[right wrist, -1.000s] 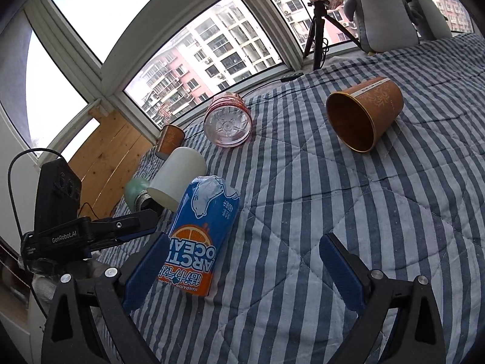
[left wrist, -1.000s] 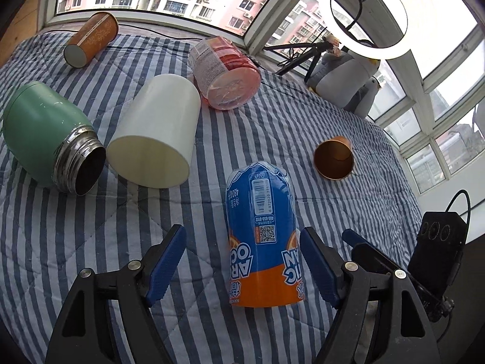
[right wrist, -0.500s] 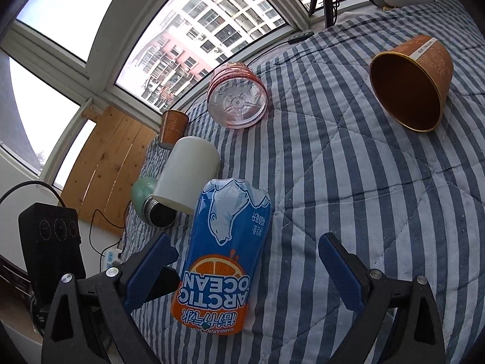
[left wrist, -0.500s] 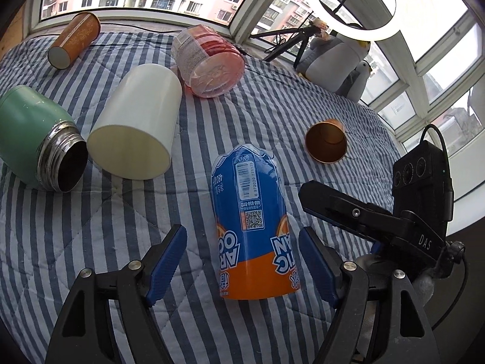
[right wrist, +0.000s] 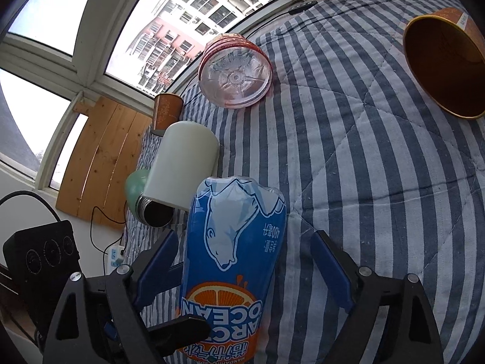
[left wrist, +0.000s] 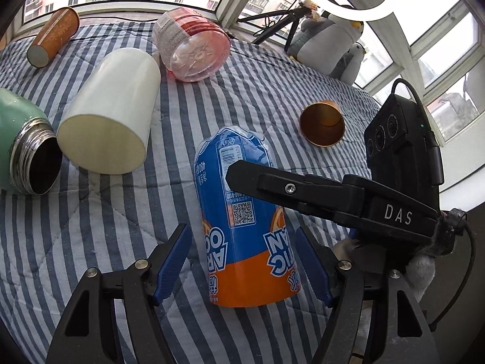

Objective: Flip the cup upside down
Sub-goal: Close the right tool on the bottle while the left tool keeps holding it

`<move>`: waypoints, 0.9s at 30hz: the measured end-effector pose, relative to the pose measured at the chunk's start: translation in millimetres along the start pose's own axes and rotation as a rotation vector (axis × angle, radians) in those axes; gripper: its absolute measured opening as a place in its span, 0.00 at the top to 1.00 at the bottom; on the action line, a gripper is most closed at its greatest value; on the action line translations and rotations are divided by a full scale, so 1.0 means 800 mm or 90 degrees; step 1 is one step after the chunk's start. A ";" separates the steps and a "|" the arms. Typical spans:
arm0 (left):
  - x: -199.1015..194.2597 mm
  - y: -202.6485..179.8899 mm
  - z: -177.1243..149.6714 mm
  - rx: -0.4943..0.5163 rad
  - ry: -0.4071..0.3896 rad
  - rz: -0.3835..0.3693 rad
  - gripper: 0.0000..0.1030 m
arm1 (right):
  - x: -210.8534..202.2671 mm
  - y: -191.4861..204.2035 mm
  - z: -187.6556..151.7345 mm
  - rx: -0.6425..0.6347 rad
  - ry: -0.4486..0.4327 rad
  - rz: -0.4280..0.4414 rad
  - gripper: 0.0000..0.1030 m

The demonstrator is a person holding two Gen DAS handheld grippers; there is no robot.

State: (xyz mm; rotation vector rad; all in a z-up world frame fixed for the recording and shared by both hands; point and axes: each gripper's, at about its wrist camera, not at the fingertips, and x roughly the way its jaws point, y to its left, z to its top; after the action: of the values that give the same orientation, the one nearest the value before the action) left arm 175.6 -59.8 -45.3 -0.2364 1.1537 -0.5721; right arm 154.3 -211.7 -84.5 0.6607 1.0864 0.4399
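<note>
A blue and orange "Arctic Ocean" cup [left wrist: 245, 221] lies on its side on the striped quilt [left wrist: 91, 212]; it also shows in the right wrist view [right wrist: 233, 261]. My left gripper [left wrist: 242, 264] is open, its blue pads on either side of the cup's orange end, not touching. My right gripper [right wrist: 242, 270] is open around the same cup from the other side. One black finger of the right gripper [left wrist: 291, 188] crosses over the cup in the left wrist view.
On the quilt lie a white cup [left wrist: 112, 115], a green flask [left wrist: 21, 139], a pink plastic jar [left wrist: 194, 51], an orange tube [left wrist: 53, 39] and a brown paper cup [left wrist: 322, 127]. A plush penguin [left wrist: 330, 42] and ring light stand by the windows.
Both grippers have closed in on the blue and orange cup. The right gripper swung in from the right and now straddles it, its finger showing over the cup in the left wrist view.
</note>
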 end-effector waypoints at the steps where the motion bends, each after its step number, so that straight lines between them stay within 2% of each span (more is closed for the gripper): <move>1: 0.002 0.000 0.000 0.001 0.005 -0.002 0.33 | 0.003 0.000 0.001 0.000 0.004 0.001 0.20; 5: 0.010 -0.004 -0.001 0.011 0.009 0.002 0.36 | 0.013 0.000 0.005 0.003 0.018 0.014 0.26; 8: 0.012 -0.004 -0.003 0.012 0.006 -0.001 0.36 | 0.017 0.007 0.005 -0.007 0.027 0.024 0.35; 13: 0.004 -0.006 -0.010 0.029 -0.013 -0.002 0.36 | 0.015 0.016 0.001 -0.028 0.015 0.019 0.37; 18: -0.013 -0.025 -0.012 0.076 -0.061 0.012 0.36 | -0.007 0.032 -0.006 -0.086 -0.045 0.020 0.37; 23: -0.014 -0.036 -0.001 0.105 -0.098 0.003 0.36 | -0.031 0.054 -0.005 -0.181 -0.124 -0.016 0.37; 27: -0.001 -0.045 0.008 0.134 -0.122 0.016 0.36 | -0.038 0.053 0.000 -0.220 -0.161 -0.035 0.37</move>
State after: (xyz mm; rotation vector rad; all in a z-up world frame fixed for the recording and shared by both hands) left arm 170.5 -89.7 -25.3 -0.0938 0.9032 -0.6305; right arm 141.6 -199.5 -35.1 0.3679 0.7636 0.4691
